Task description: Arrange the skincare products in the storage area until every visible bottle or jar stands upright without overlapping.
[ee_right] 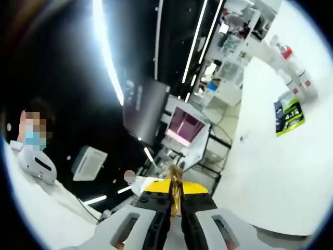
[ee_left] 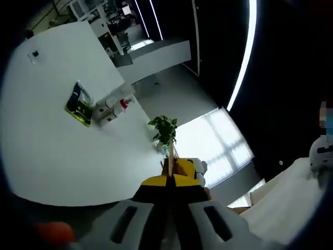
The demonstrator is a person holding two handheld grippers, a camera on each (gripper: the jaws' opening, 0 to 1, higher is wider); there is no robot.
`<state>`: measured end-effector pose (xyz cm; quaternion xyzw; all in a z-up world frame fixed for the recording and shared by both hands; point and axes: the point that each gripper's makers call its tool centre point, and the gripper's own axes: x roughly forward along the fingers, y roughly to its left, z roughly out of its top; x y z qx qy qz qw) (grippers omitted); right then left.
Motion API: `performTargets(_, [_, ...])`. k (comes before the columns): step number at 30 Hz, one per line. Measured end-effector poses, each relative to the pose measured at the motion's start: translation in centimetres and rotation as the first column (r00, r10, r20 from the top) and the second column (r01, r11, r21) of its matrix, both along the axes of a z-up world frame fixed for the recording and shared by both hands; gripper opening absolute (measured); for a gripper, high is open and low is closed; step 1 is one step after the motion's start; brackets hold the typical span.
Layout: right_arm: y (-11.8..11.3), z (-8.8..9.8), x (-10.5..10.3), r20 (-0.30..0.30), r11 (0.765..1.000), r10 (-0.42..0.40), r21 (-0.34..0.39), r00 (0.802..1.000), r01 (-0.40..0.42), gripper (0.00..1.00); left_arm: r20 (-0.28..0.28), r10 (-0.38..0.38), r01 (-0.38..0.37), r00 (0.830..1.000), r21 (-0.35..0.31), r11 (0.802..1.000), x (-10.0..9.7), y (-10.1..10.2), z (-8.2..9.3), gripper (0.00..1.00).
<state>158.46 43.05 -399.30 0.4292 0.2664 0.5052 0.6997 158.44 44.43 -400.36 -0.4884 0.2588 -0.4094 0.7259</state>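
two grippers, left point(ee_left: 170, 179) & right point(ee_right: 176, 195), jaws pressed together, holding nothing. bottles point(ee_left: 112, 107) lie far off on the white surface point(ee_left: 62, 156). next: reach over & open.

We see both views tilted steeply upward toward the ceiling lights; they share the white table point(ee_left: 57, 151), at nine o'clock left, three o'clock right.
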Motion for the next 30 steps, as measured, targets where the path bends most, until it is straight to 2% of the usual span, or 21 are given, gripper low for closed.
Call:
performTargets(3, [0.6,-0.7,-1.1,-0.002,0.999,0.039,-0.018,0.999,-0.039,0.04,-0.011,0.041,-0.042,0.999,-0.031,0.999,0.6,0.8,0.2,0.00])
performTargets(6, [0.8,-0.8,-1.1,0.003,0.999,0.044,-0.031,0.999,-0.044,0.02,-0.003,0.047,-0.047,0.999,-0.016,0.999,0.7,0.6,0.2,0.00])
performTargets(9, [1.0,-0.5,-1.0,-0.011,0.998,0.052,-0.019,0.999,-0.053,0.01,-0.010,0.061,-0.061,0.998,-0.027,0.998,0.8,0.9,0.2,0.00])
performTargets(18, [0.6,-1.1,-0.6,-0.052,0.998,0.057,-0.030,0.997,-0.059,0.00,-0.007,0.063,-0.063,0.998,-0.002,0.998,0.9,0.7,0.0,0.00])
performTargets(21, [0.7,-1.0,-0.5,-0.036,0.996,0.064,-0.058,0.997,-0.066,0.00,-0.008,0.071,-0.071,0.997,-0.003,0.997,0.9,0.8,0.0,0.00])
performTargets(30, [0.3,-0.9,0.6,-0.056,0.997,0.052,-0.061,0.997,-0.055,0.00,-0.020,0.121,-0.121,0.992,-0.012,0.993,1.5,1.7,0.1,0.00])
